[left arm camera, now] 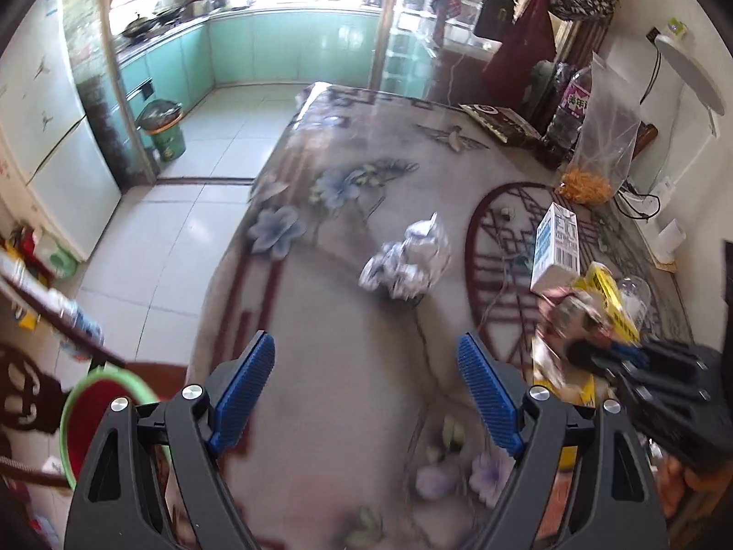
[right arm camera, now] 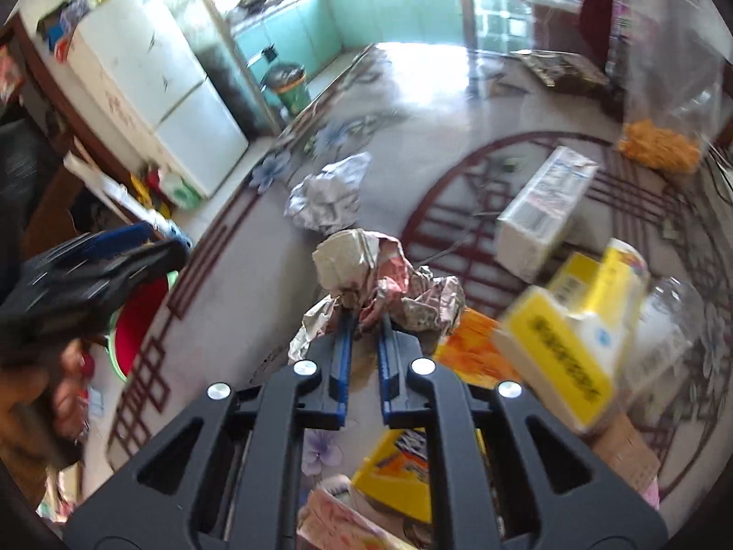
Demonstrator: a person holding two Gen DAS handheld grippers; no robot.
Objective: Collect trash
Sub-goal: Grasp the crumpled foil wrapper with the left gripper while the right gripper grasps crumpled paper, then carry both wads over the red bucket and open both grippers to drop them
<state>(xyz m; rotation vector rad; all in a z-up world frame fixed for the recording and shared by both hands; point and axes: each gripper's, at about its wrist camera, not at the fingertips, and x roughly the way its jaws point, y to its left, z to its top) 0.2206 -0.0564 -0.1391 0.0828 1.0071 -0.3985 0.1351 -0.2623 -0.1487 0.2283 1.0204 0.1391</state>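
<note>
My right gripper is shut on a crumpled reddish-brown paper wrapper and holds it over the table; it also shows in the left wrist view. My left gripper is open and empty above the table, near its front left edge. A crumpled silver foil wad lies on the table ahead of it, also seen in the right wrist view. A white carton and a yellow box lie to the right. A red bin with a green rim stands on the floor at the left.
The table has a floral cloth under glass. A plastic bag with orange snacks and a dark bottle stand at the back right. A fridge and a green trash can stand at the left.
</note>
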